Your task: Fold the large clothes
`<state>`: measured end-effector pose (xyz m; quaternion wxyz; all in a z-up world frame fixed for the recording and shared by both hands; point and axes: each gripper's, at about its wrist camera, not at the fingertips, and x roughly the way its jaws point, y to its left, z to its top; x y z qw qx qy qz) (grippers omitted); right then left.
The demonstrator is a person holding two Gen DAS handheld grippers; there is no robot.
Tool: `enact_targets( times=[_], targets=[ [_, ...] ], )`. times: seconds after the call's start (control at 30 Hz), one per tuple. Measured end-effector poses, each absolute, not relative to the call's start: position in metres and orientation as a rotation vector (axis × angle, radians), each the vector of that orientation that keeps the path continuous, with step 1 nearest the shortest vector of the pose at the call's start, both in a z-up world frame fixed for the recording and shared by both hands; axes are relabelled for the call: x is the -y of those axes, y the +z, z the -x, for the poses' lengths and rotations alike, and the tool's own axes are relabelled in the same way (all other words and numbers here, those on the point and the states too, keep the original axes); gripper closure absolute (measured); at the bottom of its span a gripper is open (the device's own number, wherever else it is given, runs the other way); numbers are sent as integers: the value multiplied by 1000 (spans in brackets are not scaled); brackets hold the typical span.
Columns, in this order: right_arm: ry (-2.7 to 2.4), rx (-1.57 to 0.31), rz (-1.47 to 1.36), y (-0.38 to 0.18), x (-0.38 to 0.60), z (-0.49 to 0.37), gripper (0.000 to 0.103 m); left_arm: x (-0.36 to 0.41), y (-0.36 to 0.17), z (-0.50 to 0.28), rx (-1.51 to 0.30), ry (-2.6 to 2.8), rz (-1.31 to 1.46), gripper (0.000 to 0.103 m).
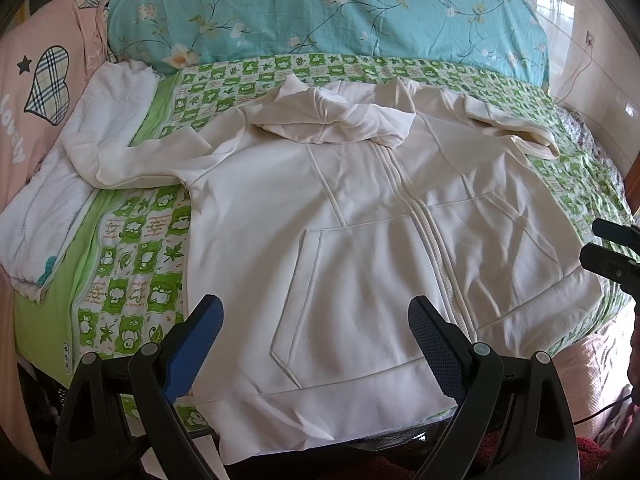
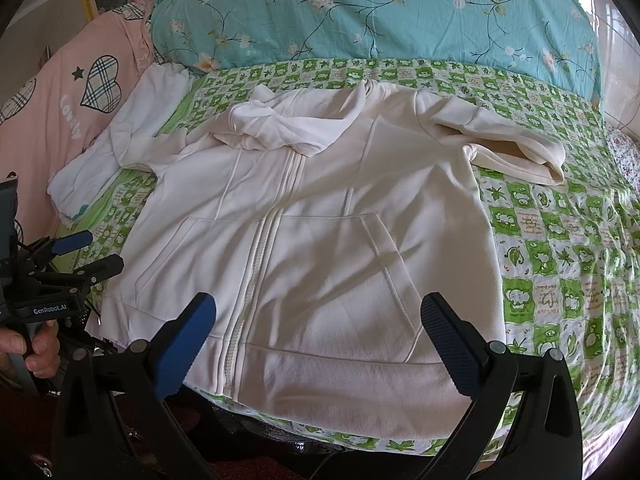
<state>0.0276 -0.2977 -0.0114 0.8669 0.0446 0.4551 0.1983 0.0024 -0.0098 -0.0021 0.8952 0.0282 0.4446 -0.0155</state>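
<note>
On the green bedsheet (image 1: 132, 248) a cream hoodie (image 1: 360, 216) lies face up, zipped, hood crumpled, sleeves out to the sides. No fold looks made yet; all remains. Left gripper (image 1: 316, 344) and right gripper (image 2: 320, 344) hover over the hem, jaws wide apart, holding nothing.

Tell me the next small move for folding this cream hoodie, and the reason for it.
Probably reach the left tongs toward the left sleeve and fold it across the chest. The hoodie lies zipped, front up, flat on the green checked sheet, both sleeves still spread outward, and both the left and right tongs are open and empty near the hem.
</note>
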Motion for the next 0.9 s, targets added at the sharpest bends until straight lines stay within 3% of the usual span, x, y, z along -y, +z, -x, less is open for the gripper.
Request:
enact_targets(
  times=[0.4,0.9],
  targets=[
    [414,-955,-102,-13,296,-29,1,9,-5,-8,-999,-72,-40,9],
    [415,-990,-136,-25,299,-46,1,14,-15,-27,-956,-73,-66,9]
  ],
)
